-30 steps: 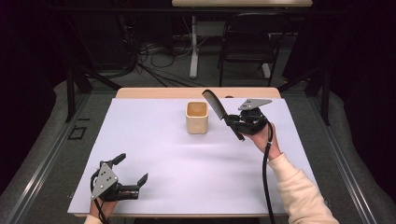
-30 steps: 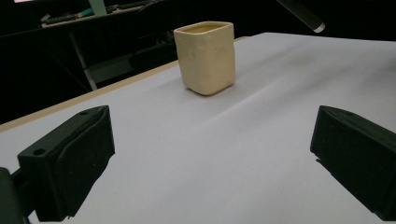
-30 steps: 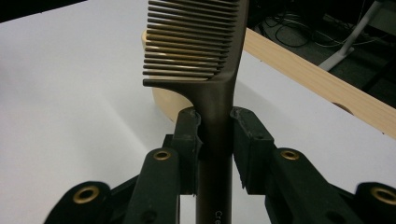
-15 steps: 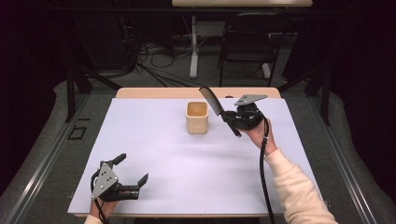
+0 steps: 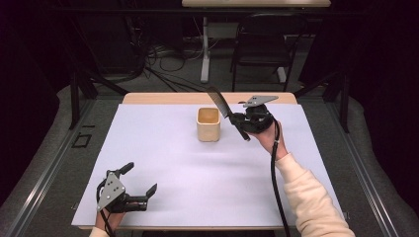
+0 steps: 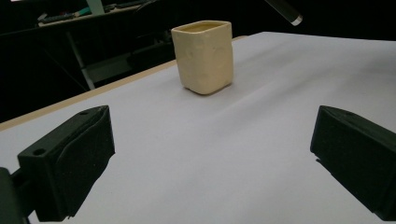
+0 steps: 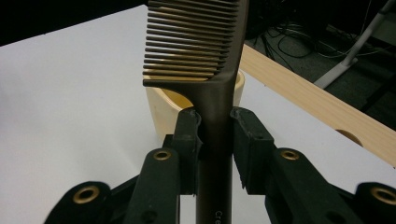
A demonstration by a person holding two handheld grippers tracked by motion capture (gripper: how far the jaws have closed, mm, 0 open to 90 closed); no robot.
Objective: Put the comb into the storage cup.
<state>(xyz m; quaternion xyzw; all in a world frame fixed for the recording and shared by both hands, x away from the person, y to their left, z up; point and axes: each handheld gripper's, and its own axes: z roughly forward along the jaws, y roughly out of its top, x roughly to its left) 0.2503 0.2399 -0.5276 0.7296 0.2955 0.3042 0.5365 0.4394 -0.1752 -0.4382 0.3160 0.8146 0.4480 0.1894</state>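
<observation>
A dark comb [image 5: 226, 111] [image 7: 208, 60] is clamped by its handle in my right gripper [image 5: 243, 120] [image 7: 215, 140], just right of a cream square cup [image 5: 208, 124] [image 7: 161, 109] at the back middle of the white sheet. The comb tilts up and left, its toothed end above the cup's right rim. In the left gripper view the cup [image 6: 204, 55] stands far ahead and the comb's handle tip [image 6: 286, 9] shows at the top. My left gripper [image 5: 140, 186] [image 6: 210, 158] lies at the front left of the sheet, jaws wide apart with nothing between them.
The white sheet [image 5: 173, 163] covers most of a wooden table [image 5: 163, 98], whose back edge stays bare. Beyond the table stand a black chair [image 5: 262, 47], a table leg and floor cables. A black cable [image 5: 274, 177] trails along the right forearm.
My right gripper has carried the comb a little left and toward the back, bringing its teeth nearer the cup. The left gripper has stayed put.
</observation>
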